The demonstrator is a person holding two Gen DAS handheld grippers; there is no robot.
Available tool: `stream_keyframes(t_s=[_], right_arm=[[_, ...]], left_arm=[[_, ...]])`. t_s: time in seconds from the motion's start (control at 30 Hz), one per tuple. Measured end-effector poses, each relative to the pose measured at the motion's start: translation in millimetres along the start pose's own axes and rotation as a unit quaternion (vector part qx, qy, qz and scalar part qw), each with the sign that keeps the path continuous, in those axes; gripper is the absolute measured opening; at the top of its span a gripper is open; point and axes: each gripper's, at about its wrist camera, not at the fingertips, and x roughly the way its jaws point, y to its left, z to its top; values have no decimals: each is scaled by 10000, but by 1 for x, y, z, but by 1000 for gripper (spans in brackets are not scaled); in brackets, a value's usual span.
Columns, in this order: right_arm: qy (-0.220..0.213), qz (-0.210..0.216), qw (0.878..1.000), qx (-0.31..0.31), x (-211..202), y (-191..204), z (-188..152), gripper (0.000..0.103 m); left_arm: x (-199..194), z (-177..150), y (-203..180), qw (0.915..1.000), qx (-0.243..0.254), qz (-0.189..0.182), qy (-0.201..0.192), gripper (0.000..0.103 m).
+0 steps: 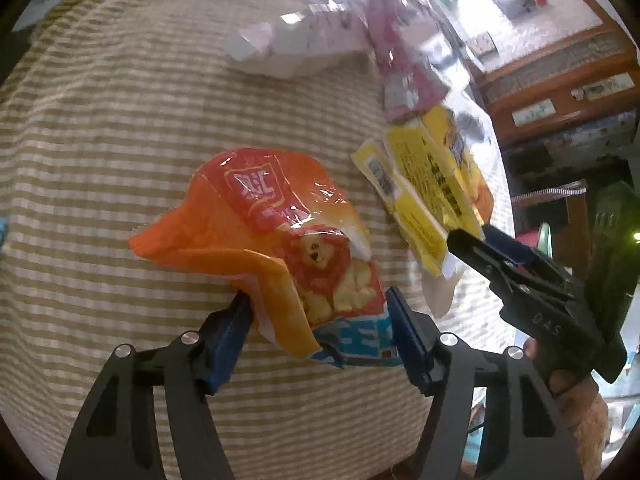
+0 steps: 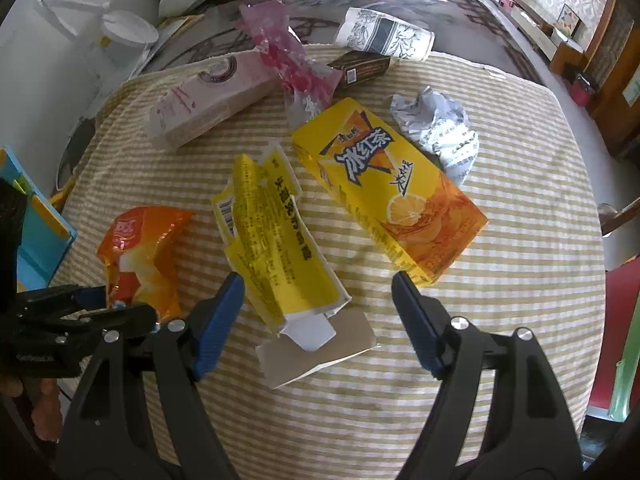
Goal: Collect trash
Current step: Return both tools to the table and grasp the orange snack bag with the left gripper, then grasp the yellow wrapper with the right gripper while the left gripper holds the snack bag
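Observation:
An orange snack bag (image 1: 280, 232) with a lion picture lies crumpled on the striped tablecloth (image 1: 100, 140). Its lower end sits between the blue pads of my left gripper (image 1: 318, 304), and both pads touch it. In the right wrist view the same bag (image 2: 140, 248) shows at the left with the left gripper (image 2: 100, 300) at its near end. My right gripper (image 2: 316, 284) stands open just above a torn yellow packet (image 2: 276, 240), which lies between its fingers, closer to the left one. The left wrist view shows the right gripper (image 1: 470, 236) at that packet (image 1: 420, 192).
On the cloth (image 2: 520, 280) also lie a yellow iced-tea carton (image 2: 392, 192), crumpled white paper (image 2: 436, 128), a pink box (image 2: 208, 96), a pink plastic wrapper (image 2: 288, 56), a small dark box (image 2: 360, 66) and a tipped paper cup (image 2: 384, 36). A blue object (image 2: 36, 220) borders the left edge.

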Motion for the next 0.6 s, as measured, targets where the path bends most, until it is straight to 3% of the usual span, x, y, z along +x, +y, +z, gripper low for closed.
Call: stream_keyframes(t_s=[0.13, 0.3, 0.4, 0.5, 0.53, 0.6], right_arm=[[-121, 111, 9998, 109, -3, -2, 7, 76], [158, 405, 9990, 52, 19, 11, 14, 76], [394, 513, 9979, -81, 35, 24, 16, 65], [550, 389, 9976, -154, 50, 38, 18, 65], [545, 295, 9979, -163, 52, 42, 18, 62], [347, 168, 9991, -197, 45, 47, 17, 38]], left_arm=[[-15, 2, 14, 9996, -193, 63, -182, 61], [-24, 3, 28, 9983, -276, 365, -358, 62], [-26, 3, 34, 9981, -316, 398, -360, 63], [-29, 4, 36, 9977, -337, 416, -408, 63], [-28, 3, 34, 9976, -339, 422, -424, 63], [-32, 3, 34, 9974, -305, 427, -492, 63]])
